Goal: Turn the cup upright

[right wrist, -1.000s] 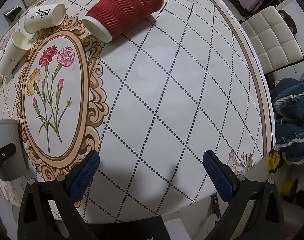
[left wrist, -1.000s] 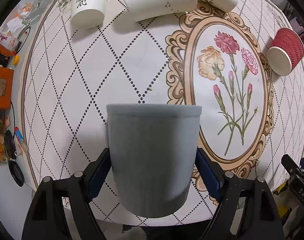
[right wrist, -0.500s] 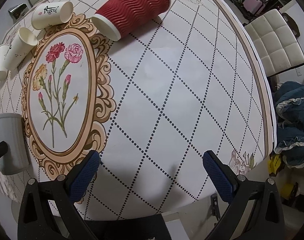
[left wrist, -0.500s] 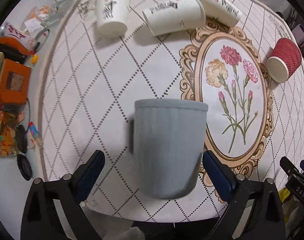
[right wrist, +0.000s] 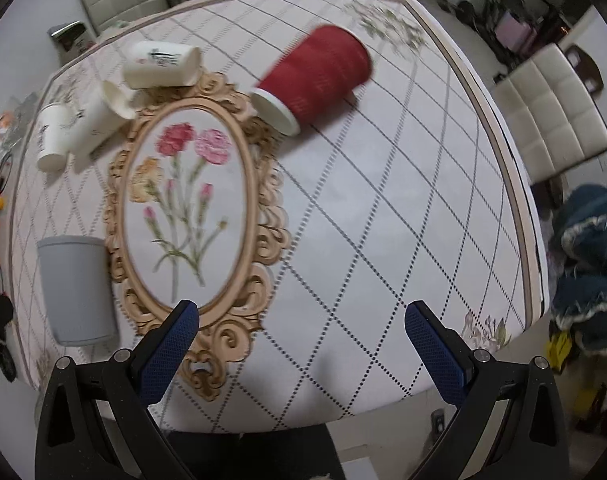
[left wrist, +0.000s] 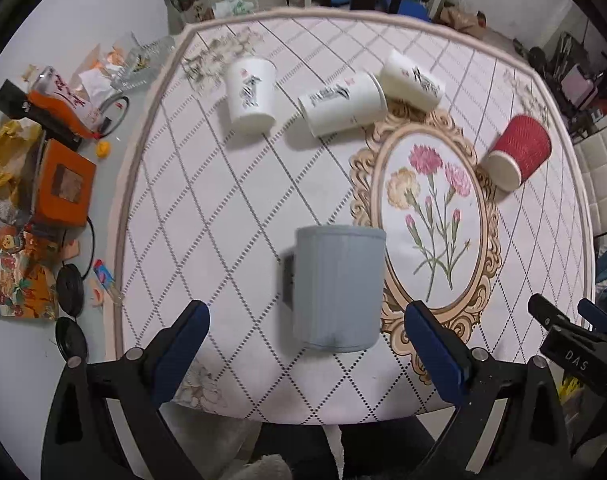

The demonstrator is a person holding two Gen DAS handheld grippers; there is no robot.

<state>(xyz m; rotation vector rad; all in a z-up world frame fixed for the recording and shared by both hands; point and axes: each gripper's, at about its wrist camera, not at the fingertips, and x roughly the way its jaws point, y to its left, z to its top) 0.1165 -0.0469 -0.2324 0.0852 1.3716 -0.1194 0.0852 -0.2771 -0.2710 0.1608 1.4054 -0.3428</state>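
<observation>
A grey cup point(left wrist: 337, 288) stands upright near the table's front edge, also in the right wrist view point(right wrist: 77, 288) at the left. My left gripper point(left wrist: 307, 356) is open and empty, pulled back just in front of it. A red ribbed cup point(right wrist: 313, 78) lies on its side at the far right of the table, also in the left wrist view point(left wrist: 517, 152). My right gripper point(right wrist: 301, 354) is open and empty above the front edge. Three white paper cups point(left wrist: 341, 104) lie on their sides at the back.
The round table point(right wrist: 383, 220) has a floral oval print in the middle. Clutter, including an orange box point(left wrist: 63, 182), lies on the floor at the left. A white chair point(right wrist: 551, 120) stands at the right, blue cloth below it.
My left gripper let go of the grey cup, opened wide and drew back from it. The cup now stands on the table. My right gripper also drew back from the table.
</observation>
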